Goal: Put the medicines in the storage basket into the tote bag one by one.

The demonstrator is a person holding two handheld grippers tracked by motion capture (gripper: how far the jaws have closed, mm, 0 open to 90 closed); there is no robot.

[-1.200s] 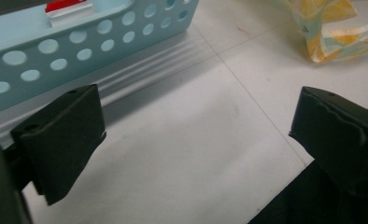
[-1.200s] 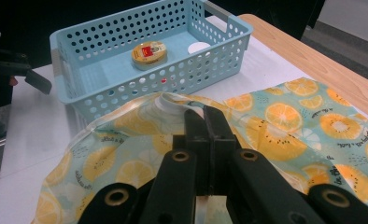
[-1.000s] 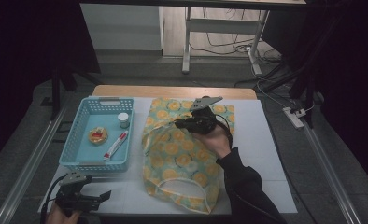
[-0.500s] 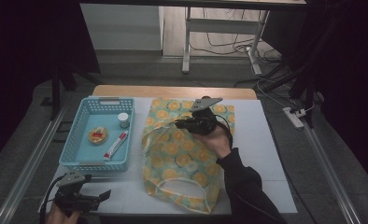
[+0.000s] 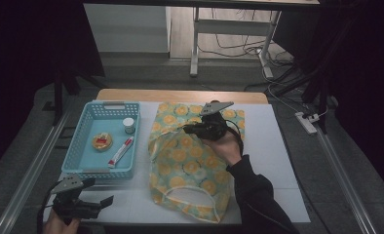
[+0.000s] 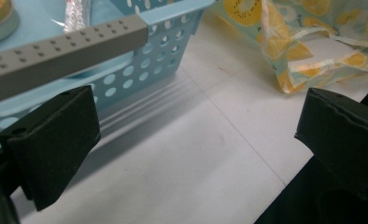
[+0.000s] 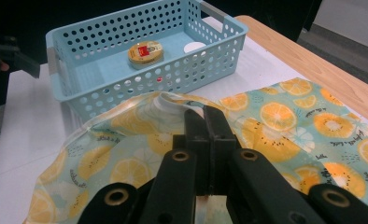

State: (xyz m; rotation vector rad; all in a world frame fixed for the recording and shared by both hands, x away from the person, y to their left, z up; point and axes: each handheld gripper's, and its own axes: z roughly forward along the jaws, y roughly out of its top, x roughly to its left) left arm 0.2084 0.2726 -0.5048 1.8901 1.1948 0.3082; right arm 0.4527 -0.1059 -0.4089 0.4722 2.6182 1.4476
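Pinching a fold of the lemon-print bag (image 5: 190,161) at frame centre, the right gripper (image 5: 187,129) is clamped tight; the left gripper (image 5: 105,202), lower left, gapes wide beside the basket (image 5: 78,151).

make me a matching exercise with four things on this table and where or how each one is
Things:
1. round tin
2. tube
3. right tool
4. left tool

Places or states:
A. jaws wide apart, near the basket's front corner
B. lying slanted in the basket, right of the tin
C. shut on the lemon-print bag
D. flat on the basket floor, orange lid up

Pairs: 1-D, 2-B, 3-C, 4-A
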